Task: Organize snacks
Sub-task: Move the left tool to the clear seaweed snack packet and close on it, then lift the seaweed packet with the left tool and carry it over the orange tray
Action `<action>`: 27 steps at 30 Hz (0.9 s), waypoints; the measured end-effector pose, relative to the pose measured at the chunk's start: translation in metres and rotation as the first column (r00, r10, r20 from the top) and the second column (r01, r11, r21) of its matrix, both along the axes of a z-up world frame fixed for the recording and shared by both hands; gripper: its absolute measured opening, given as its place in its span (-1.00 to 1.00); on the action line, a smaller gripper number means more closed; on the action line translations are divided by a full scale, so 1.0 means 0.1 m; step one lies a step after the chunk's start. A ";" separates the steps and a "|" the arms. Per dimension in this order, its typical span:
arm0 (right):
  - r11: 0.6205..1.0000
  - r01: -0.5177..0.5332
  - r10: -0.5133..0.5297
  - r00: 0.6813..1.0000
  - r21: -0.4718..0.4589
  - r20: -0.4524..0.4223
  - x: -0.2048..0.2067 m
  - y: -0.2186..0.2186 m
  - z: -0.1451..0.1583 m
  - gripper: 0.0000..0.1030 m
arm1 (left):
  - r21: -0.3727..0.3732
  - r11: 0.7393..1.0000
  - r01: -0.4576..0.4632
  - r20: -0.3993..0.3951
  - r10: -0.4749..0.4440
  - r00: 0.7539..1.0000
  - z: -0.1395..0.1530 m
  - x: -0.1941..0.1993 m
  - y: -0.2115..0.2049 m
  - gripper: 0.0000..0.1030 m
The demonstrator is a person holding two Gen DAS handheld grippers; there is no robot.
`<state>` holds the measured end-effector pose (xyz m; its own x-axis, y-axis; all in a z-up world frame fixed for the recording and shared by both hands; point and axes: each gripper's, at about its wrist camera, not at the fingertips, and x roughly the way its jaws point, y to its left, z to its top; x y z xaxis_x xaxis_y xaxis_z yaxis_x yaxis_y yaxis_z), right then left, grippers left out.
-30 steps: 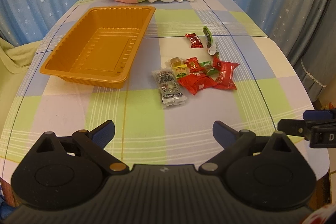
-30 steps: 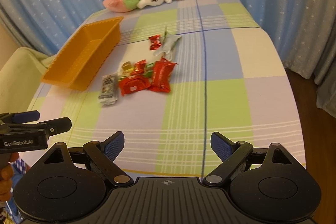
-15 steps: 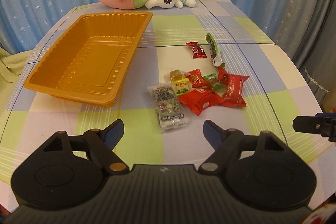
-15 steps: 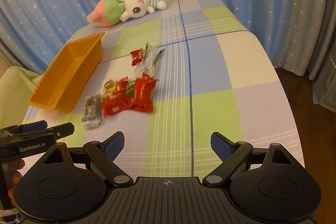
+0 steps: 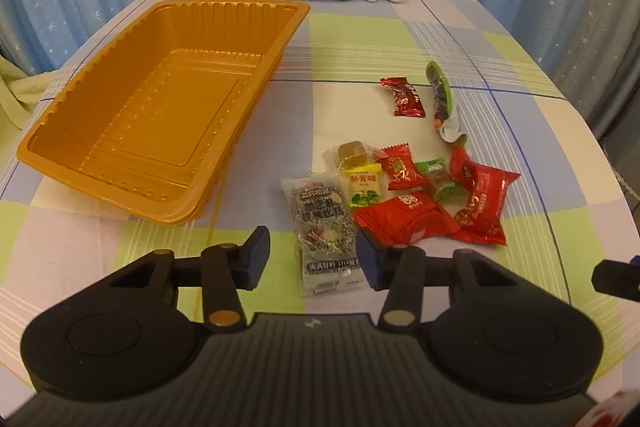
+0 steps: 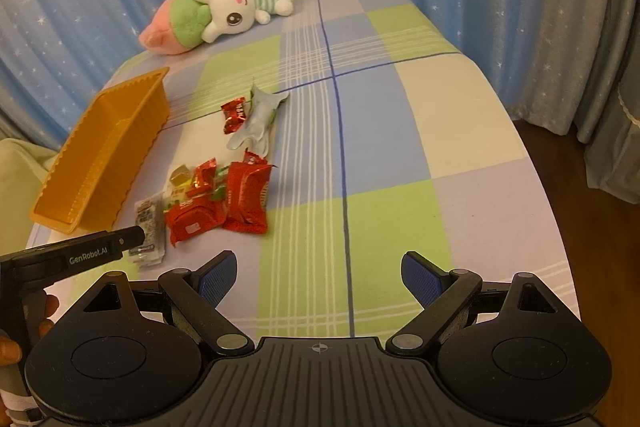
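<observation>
Left claw [image 5: 312,261] advances, jaws narrowed astride grey packet [image 5: 325,227]; right claw [image 6: 320,277] apart; tray [image 5: 160,115] empty.

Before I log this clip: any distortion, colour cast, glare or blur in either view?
Left wrist view: strong fisheye bend, dark corners, warm yellowish cast; glare on the tray floor; snacks sharp, gripper body fills the bottom. Right wrist view: same bend and cast, table edges curve; snack print too small to read; plush slightly soft.
</observation>
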<state>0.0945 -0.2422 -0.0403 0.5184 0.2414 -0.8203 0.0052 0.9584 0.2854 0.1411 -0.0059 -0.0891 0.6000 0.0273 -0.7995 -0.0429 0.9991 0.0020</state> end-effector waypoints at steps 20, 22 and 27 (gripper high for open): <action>1.000 0.005 -0.006 0.999 -0.013 -0.038 0.20 -0.02 -0.12 0.73 | 0.021 1.000 -0.018 -0.060 0.019 0.998 -0.24 0.36 -0.06 -0.27; 1.000 0.002 -0.002 0.999 -0.013 -0.040 0.21 -0.02 -0.13 0.73 | 0.021 1.000 -0.014 -0.056 0.015 0.998 -0.24 0.35 -0.06 -0.29; 1.000 -0.011 0.011 0.999 -0.014 -0.037 0.23 -0.02 -0.12 0.73 | 0.015 1.000 -0.012 -0.059 0.013 0.998 -0.23 0.31 -0.04 -0.31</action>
<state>0.1180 -0.2440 -0.0527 0.4847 0.2353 -0.8424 0.0050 0.9624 0.2718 0.1722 -0.0098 -0.1122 0.5515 0.0468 -0.8328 -0.0551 0.9983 0.0196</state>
